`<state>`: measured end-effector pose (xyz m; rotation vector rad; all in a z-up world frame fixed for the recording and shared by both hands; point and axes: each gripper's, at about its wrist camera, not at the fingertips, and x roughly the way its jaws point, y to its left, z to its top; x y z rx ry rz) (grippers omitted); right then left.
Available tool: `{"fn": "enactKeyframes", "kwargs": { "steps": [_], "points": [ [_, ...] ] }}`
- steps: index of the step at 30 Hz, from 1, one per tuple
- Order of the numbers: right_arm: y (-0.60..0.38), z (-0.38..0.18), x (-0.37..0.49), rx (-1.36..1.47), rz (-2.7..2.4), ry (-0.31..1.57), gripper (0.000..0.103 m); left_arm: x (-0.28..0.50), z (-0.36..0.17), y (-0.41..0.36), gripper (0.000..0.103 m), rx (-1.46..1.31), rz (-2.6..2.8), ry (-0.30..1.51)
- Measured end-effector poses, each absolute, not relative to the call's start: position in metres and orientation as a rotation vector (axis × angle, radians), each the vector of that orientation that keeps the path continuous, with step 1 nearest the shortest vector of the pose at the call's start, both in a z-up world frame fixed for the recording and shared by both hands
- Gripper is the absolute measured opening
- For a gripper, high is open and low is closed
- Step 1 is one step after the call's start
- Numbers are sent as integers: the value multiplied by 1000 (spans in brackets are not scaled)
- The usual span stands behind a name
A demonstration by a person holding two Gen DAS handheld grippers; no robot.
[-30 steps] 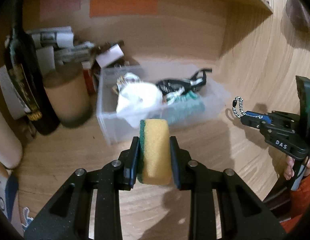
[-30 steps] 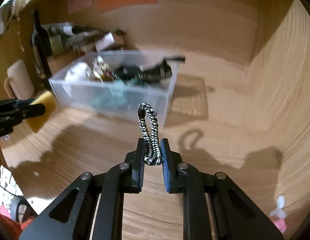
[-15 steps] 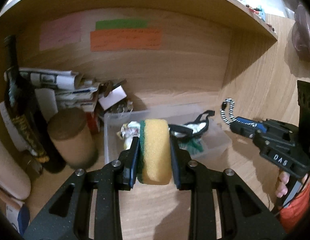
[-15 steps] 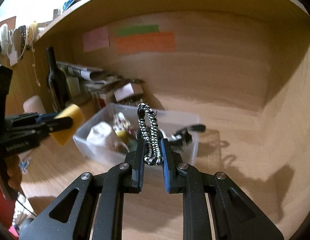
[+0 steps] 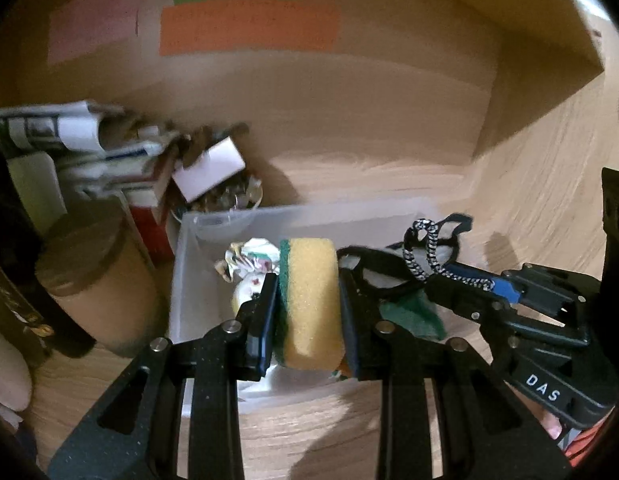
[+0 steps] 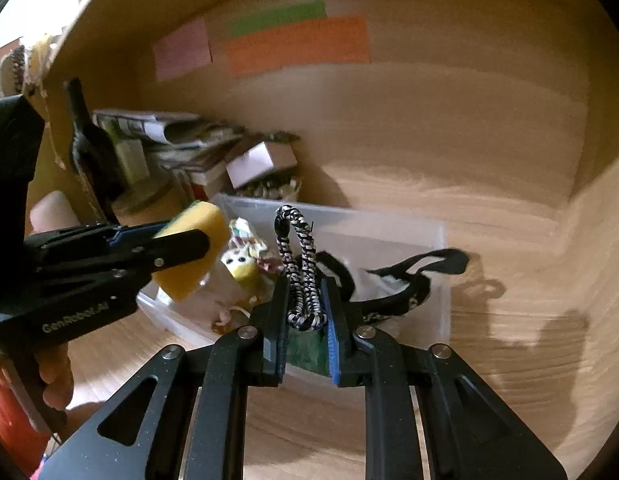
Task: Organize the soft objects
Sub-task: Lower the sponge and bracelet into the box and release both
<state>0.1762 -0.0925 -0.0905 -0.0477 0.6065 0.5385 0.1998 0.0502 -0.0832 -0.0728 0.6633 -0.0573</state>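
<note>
My left gripper (image 5: 308, 300) is shut on a yellow sponge (image 5: 311, 300) with a green scouring side, held above the near left part of a clear plastic bin (image 5: 189, 248). It also shows in the right wrist view (image 6: 189, 246). My right gripper (image 6: 304, 312) is shut on a black-and-white braided cord loop (image 6: 299, 268), held over the bin's near wall (image 6: 441, 300); the cord shows in the left wrist view (image 5: 425, 252). The bin holds a black strap (image 6: 413, 268), a green cloth (image 5: 413, 312), a small yellow plush (image 6: 241, 264) and crumpled wrappers (image 5: 249, 256).
A brown lidded cylinder (image 5: 97, 280) and a dark bottle (image 6: 89, 140) stand left of the bin. Stacked papers and boxes (image 5: 89, 140) sit behind them. The wooden back wall carries pink, green and orange notes (image 5: 245, 24). A wooden side wall (image 5: 549, 160) rises on the right.
Both grippers have moved forward towards the bin and now hang over it. The sponge and the cord loop stay held. The two grippers have come closer together.
</note>
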Motion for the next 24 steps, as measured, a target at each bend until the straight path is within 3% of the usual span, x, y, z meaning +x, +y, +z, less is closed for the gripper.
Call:
{"fn": "enactKeyframes", "kwargs": {
  "steps": [5, 10, 12, 15, 21, 24],
  "points": [
    [-86, -105, 190, -57, 526, 651, 15, 210, -95, 51, 29, -80, -73, 700],
    [-85, -112, 195, -83, 489, 673, 21, 211, -101, 50, 42, -76, -75, 730],
    [-84, -113, 195, -91, 488, 673, 32, 206, -100, 50, 53, -80, -73, 729],
    [-86, -111, 192, -103, 474, 658, 48, 200, -97, 51, 57, -82, -72, 720],
    [-93, -101, 187, -99, 446, 626, 63, 183, -86, 56, 68, -86, -69, 689],
    [-97, -92, 183, -92, 446, 605, 65, 173, -77, 58, 69, -84, -66, 665]
  ]
}}
